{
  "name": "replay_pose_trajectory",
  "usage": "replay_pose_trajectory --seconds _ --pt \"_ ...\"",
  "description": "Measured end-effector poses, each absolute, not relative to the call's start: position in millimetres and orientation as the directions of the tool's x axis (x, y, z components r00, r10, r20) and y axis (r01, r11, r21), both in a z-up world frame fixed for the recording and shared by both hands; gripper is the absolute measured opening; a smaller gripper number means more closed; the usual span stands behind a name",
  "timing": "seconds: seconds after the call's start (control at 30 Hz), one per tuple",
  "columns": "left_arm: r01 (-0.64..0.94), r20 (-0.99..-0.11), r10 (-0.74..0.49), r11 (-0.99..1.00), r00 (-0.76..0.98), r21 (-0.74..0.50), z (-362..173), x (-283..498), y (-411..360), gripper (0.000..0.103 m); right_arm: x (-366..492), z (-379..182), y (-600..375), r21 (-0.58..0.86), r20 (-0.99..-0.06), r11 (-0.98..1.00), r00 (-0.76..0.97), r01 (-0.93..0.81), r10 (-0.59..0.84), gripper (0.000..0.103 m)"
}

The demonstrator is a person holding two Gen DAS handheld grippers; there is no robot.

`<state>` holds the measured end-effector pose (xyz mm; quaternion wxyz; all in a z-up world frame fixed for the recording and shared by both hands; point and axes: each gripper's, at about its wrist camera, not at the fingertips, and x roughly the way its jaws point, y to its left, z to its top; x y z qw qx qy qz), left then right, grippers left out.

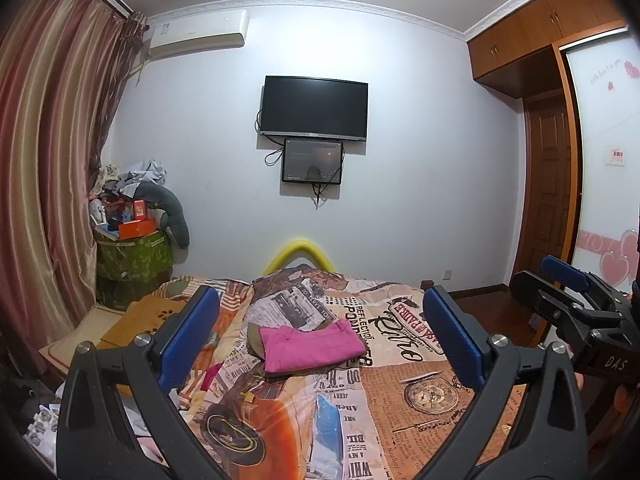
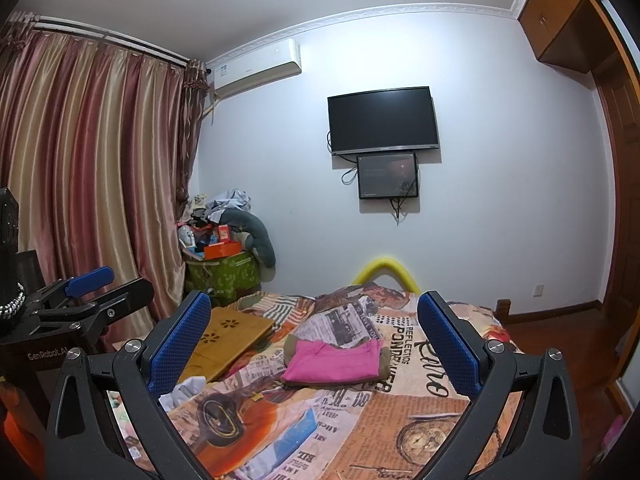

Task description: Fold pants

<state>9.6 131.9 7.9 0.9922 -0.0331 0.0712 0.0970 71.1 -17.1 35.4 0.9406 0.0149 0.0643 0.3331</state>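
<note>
Folded pink pants point(image 1: 310, 345) lie on top of a folded olive-brown garment point(image 1: 254, 335) in the middle of the bed; the right wrist view shows the same pink pants point(image 2: 334, 361). My left gripper point(image 1: 320, 334) hovers above the near part of the bed, well short of the pile, open with nothing between its blue pads. My right gripper point(image 2: 314, 338) is held beside it, also open and empty. Each gripper shows at the edge of the other's view: the right gripper point(image 1: 560, 280), the left gripper point(image 2: 96, 284).
The bed point(image 1: 420, 400) has a newspaper-print cover. A wooden lap desk point(image 2: 228, 334) lies on its left side. A green box piled with clutter point(image 1: 134, 256) stands in the corner by the curtains point(image 1: 52, 160). A TV point(image 1: 314, 108) hangs on the far wall. Wardrobe point(image 1: 560, 120) at right.
</note>
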Motion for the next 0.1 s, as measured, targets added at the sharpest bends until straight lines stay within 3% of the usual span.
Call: replay_pose_trajectory --seconds 0.1 --pt "-0.195 -0.152 0.186 0.979 0.971 -0.051 7.8 10.1 131.3 0.103 71.7 35.4 -16.9 0.074 -0.112 0.776 0.768 -0.627 0.631 0.103"
